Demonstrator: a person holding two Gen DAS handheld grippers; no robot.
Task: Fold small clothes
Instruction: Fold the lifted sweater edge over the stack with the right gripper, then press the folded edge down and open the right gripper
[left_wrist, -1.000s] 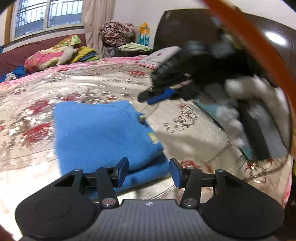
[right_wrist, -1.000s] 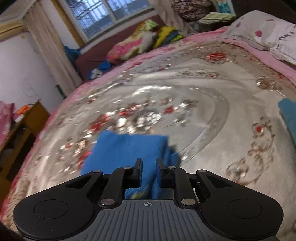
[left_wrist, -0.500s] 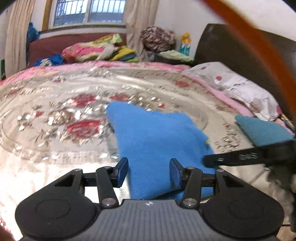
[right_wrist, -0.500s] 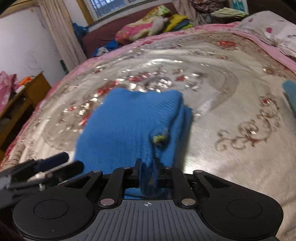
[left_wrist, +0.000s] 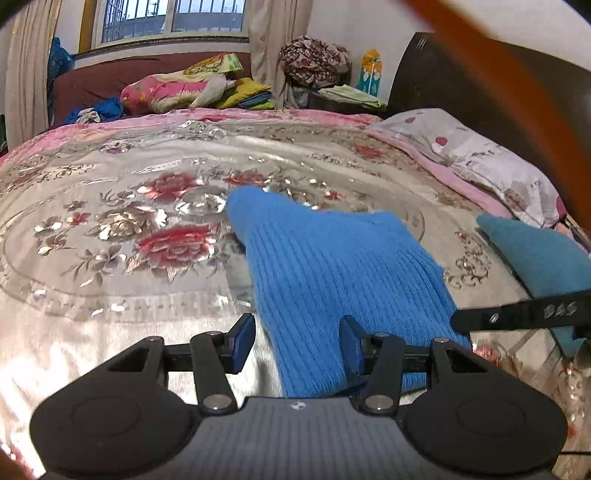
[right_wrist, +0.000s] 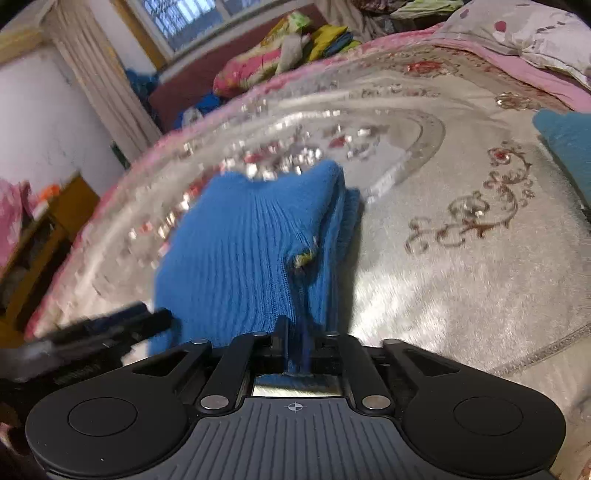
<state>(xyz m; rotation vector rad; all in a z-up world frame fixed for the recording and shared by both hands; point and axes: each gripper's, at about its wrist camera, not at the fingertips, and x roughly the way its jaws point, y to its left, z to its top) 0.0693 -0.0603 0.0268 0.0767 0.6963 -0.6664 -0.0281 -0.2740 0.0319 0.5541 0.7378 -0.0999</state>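
Observation:
A folded blue knit garment (left_wrist: 332, 273) lies on the floral bedspread (left_wrist: 129, 229). My left gripper (left_wrist: 297, 343) is open, with the garment's near edge between its fingers and its right finger over the cloth. My right gripper (right_wrist: 300, 332) is shut on the blue garment (right_wrist: 251, 243) at its near edge, lifting it slightly. A small tag (right_wrist: 304, 258) shows on the fold. The right gripper's finger shows at the right of the left wrist view (left_wrist: 517, 315); the left gripper shows blurred at the left of the right wrist view (right_wrist: 107, 325).
A teal folded cloth (left_wrist: 535, 251) lies to the right near a patterned pillow (left_wrist: 491, 162). A dark headboard (left_wrist: 461, 74) stands behind. Piled bedding (left_wrist: 184, 88) sits on a maroon bench under the window. A wooden cabinet (right_wrist: 44, 236) stands beyond the bed's left edge.
Both grippers have swung to face the blue garment from its near edge. The right gripper stays shut on the cloth and has raised it. The left gripper has moved in around the edge.

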